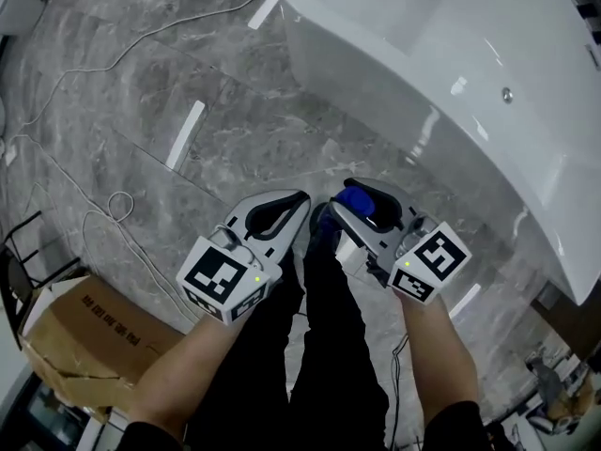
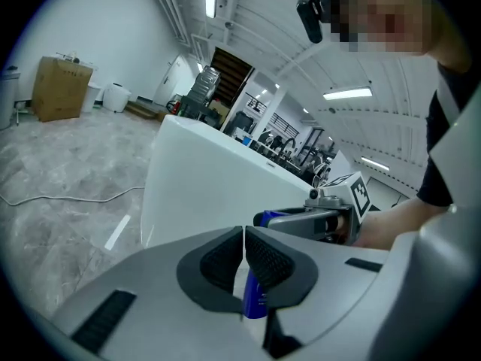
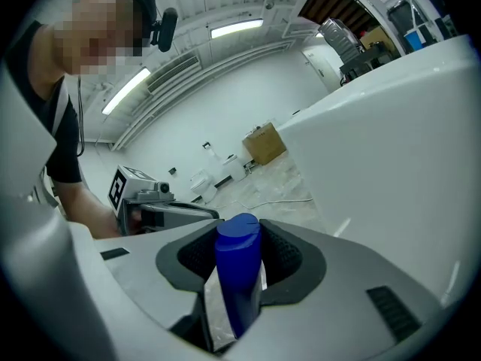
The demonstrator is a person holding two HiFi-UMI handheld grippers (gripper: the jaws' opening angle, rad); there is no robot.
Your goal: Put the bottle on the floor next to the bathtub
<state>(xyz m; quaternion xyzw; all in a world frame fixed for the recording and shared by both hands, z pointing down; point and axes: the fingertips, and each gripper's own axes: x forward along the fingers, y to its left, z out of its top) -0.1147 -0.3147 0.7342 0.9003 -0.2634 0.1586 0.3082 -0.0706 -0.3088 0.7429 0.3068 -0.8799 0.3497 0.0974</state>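
A blue bottle [image 1: 355, 200] stands upright between the jaws of my right gripper [image 1: 362, 198], which is shut on its body. In the right gripper view the bottle [image 3: 239, 273] fills the gap, its cap rising above the pads. My left gripper [image 1: 299, 207] hangs just left of it, jaws shut with nothing between them. In the left gripper view its pads [image 2: 225, 258] meet, and the bottle [image 2: 255, 298] shows behind them. Both grippers hover above the grey marble floor [image 1: 188, 148], beside the white bathtub [image 1: 451, 83].
A cardboard box [image 1: 84, 336] lies at the lower left on the floor. A thin white cable [image 1: 105, 212] loops across the marble left of the grippers. The person's dark trouser legs [image 1: 319, 365] are below the grippers. The bathtub wall [image 3: 398, 164] rises close on the right.
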